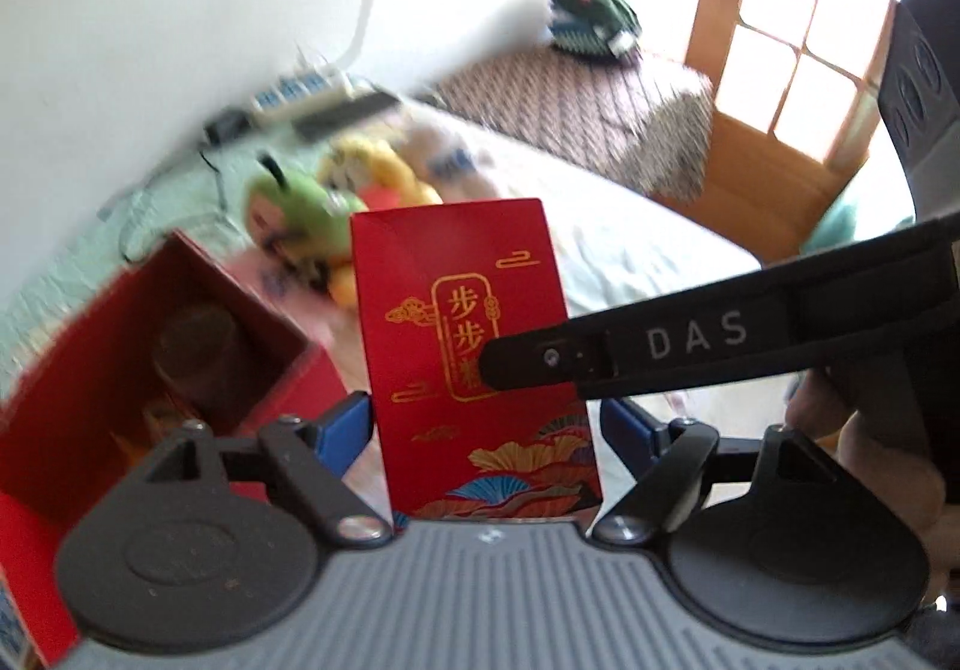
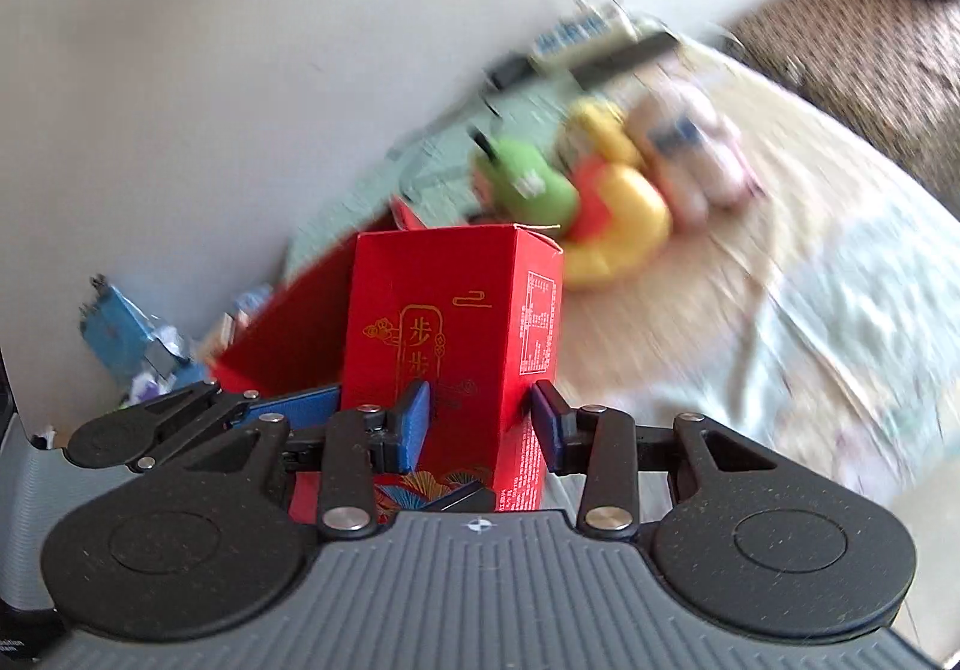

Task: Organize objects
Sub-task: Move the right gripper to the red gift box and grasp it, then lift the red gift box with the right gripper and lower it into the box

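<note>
A tall red box with gold characters stands upright between the blue pads of my left gripper, which press on its two narrow sides. A black finger of my right gripper reaches in from the right and lies on the box's front face. In the right wrist view the same red box sits between the pads of my right gripper, clamped front to back. A blue pad of the left gripper's finger rests on the box's left side. The box hangs above the bed.
An open red carton with a dark cylinder inside lies at lower left. Green and yellow plush toys lie on the pale bed cover. Behind them are a power strip, a brown patterned blanket and a wooden door.
</note>
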Tool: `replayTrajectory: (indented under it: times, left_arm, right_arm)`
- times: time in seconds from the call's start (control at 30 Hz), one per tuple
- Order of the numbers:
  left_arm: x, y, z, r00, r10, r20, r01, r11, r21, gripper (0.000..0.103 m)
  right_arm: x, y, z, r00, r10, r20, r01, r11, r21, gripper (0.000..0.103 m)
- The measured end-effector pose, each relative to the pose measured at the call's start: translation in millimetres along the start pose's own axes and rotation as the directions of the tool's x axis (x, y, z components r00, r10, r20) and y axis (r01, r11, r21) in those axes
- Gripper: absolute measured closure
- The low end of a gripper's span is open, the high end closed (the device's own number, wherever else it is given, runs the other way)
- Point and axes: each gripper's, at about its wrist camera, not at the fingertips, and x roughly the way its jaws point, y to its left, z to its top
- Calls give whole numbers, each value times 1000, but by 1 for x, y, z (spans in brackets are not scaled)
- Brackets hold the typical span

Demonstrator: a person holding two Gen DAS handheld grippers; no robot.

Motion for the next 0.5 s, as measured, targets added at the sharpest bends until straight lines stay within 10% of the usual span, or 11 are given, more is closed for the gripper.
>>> replayTrajectory:
  times: [0.5]
  left_arm:
    - [-39, 128, -10, 957, 290, 11, -275, 920, -279, 21]
  right_arm:
    - [138, 108, 44, 957, 230, -179, -270, 932, -241, 63]
